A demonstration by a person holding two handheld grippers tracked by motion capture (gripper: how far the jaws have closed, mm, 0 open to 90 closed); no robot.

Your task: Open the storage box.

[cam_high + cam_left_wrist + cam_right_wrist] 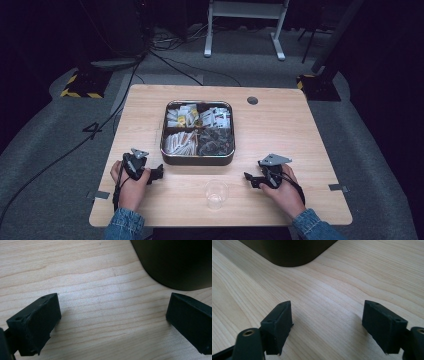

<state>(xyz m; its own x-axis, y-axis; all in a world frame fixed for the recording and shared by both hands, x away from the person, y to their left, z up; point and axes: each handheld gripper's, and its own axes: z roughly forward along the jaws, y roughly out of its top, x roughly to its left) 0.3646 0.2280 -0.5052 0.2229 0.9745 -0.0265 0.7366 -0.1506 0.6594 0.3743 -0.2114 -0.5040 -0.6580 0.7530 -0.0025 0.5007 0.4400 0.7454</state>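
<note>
The tin (197,159) sits mid-table, a rounded square with four compartments of packets, its sides square to the table (300,125) edges and no clear long axis. A clear cup (216,193) stands upright near the front edge, mouth up, just in front of the tin and between the two hands.

Both hands rest on the table, forearms coming in from the near edge. The left gripper (159,173) lies level, pointing inward toward the tin's near left corner, just beside it but apart. The right gripper (248,179) also points inward, near the cup and the tin's near right corner.

In each gripper view the jaws stand wide apart over bare wood, released, with the tin's dark wall (175,262) (289,251) ahead.
</note>
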